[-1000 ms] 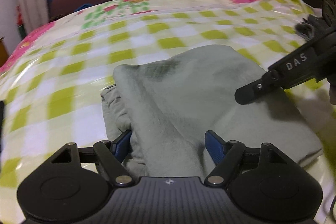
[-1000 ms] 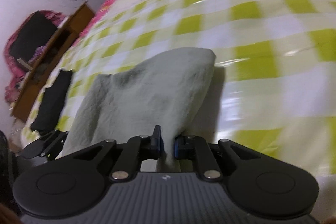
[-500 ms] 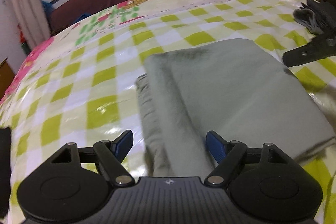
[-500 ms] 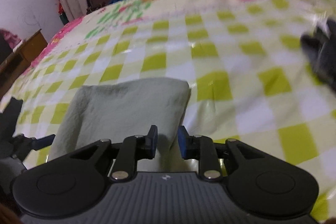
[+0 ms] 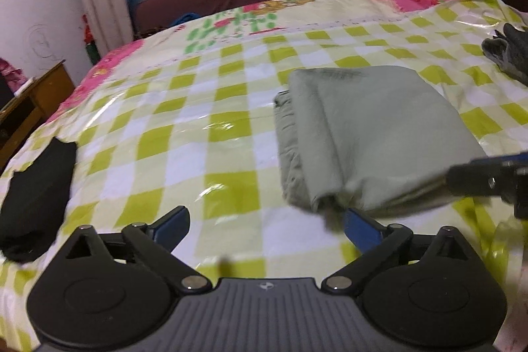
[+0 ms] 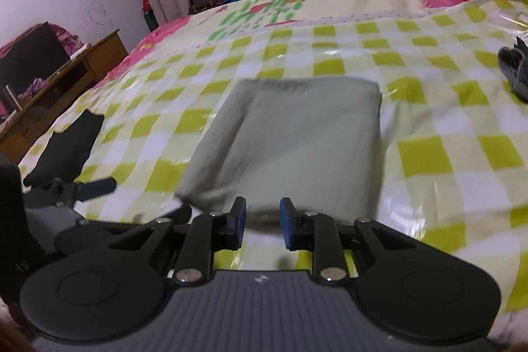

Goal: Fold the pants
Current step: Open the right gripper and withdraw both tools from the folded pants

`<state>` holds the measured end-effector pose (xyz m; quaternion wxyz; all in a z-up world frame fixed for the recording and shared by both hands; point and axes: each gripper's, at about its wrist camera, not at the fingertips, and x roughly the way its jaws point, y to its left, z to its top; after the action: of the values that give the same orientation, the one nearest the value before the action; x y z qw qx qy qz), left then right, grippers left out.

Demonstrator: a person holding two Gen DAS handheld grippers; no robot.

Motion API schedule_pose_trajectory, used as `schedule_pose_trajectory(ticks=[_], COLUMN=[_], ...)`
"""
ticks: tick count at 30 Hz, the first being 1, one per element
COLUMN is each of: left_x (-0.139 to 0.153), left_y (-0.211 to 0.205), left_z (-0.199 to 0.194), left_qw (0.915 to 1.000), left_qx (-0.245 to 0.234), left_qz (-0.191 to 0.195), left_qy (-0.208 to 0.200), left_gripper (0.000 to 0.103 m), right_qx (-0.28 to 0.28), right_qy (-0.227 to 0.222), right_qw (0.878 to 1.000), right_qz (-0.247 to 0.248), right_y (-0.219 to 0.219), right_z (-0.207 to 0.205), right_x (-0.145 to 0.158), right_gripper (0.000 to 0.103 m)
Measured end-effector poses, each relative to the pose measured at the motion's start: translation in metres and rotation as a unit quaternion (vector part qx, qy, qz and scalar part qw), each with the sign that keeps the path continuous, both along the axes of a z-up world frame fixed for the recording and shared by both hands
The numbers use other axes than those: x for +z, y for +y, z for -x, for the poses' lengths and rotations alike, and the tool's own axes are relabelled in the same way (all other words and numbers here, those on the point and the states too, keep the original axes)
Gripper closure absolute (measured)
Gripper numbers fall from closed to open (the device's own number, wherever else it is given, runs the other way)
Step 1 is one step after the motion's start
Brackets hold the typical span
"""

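The pale grey-green pants (image 5: 373, 134) lie folded into a thick rectangle on the green-checked bed cover (image 5: 184, 134); they also show in the right wrist view (image 6: 290, 141). My left gripper (image 5: 267, 225) is open wide and empty, just in front of the fold's near left corner. My right gripper (image 6: 262, 225) is open with a narrow gap, empty, right at the fold's near edge. The right gripper's finger reaches in from the right in the left wrist view (image 5: 485, 177).
A black folded cloth (image 5: 33, 197) lies at the bed's left edge, and shows in the right wrist view (image 6: 71, 144). A dark grey garment (image 5: 508, 55) lies at the right. A wooden table (image 6: 62, 78) stands left of the bed. Pillows and a window are behind.
My right gripper has let go of the pants and drawn back. My left gripper has pulled back and left off the fold. The pants now lie flat.
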<state>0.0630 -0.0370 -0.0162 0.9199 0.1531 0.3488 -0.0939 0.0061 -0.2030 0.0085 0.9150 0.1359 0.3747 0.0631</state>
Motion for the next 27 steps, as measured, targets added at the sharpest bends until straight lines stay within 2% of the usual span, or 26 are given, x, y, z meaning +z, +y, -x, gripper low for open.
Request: schedule_pose_trajectory(ticks=[9, 19, 27], left_x=[-0.009, -0.017, -0.021], left_y=[0.014, 0.009, 0.01], left_z=[0.032, 0.041, 0.041], left_qw=[0.9998, 0.9997, 0.9995], left_qx=[0.019, 0.013, 0.015], left_qz=[0.002, -0.006, -0.007], left_qy=[0.009, 0.022, 0.027], left_gripper=[0.0, 0.0, 0.0], right_qx=[0.001, 0.029, 0.029], right_qy=[0.004, 0.02, 0.025], right_qw=[1.0, 0.999, 0.999], right_qz=[-0.012, -0.008, -0.005], right_y=[0.016, 0.03, 0.031], right_z=[0.034, 0.039, 0.041], right_x=[-0.007, -0.02, -0.025], right_gripper=[0.075, 0.072, 0.072])
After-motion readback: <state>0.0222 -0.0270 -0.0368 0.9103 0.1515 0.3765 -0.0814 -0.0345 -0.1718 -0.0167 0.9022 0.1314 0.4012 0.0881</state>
